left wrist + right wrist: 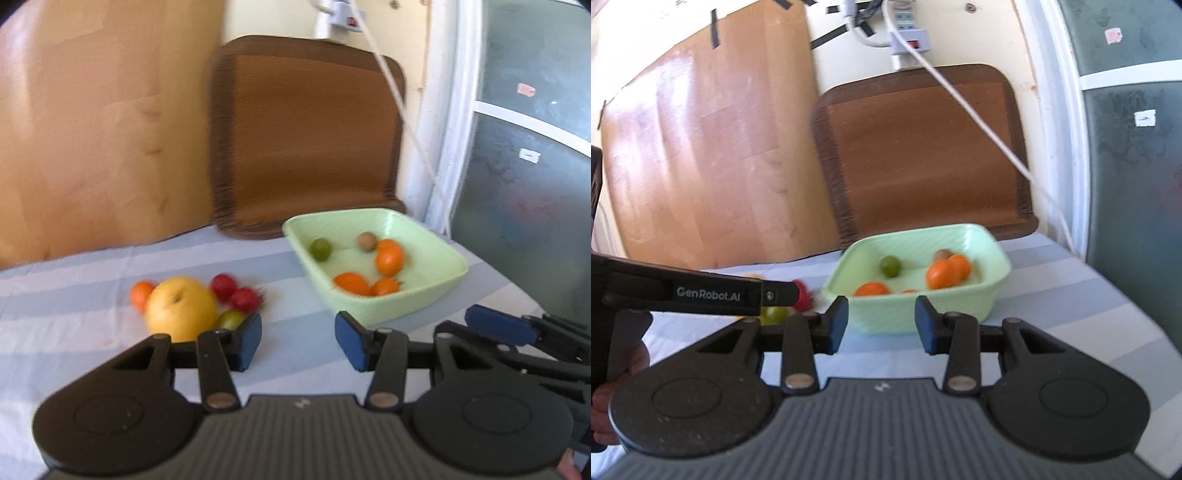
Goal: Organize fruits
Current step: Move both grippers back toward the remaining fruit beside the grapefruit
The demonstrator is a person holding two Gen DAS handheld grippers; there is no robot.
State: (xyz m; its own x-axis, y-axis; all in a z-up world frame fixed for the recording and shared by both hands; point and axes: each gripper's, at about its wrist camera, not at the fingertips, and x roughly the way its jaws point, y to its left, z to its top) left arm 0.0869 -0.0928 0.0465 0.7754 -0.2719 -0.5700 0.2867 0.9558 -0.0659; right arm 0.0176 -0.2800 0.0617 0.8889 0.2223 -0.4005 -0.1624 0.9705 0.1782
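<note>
On the striped cloth lies a loose cluster: a big yellow fruit, a small orange one, two red ones and a greenish one. My left gripper hovers just right of the cluster, open, with nothing between its blue pads. A pale green tray holds a green fruit, a brown one and several orange ones. My right gripper is open and empty just in front of the tray. The left gripper's black body hides most of the cluster there.
A brown woven mat and a wooden board lean on the wall behind the table. A power strip hangs above with a white cord running down to the right. A glass door borders the right side.
</note>
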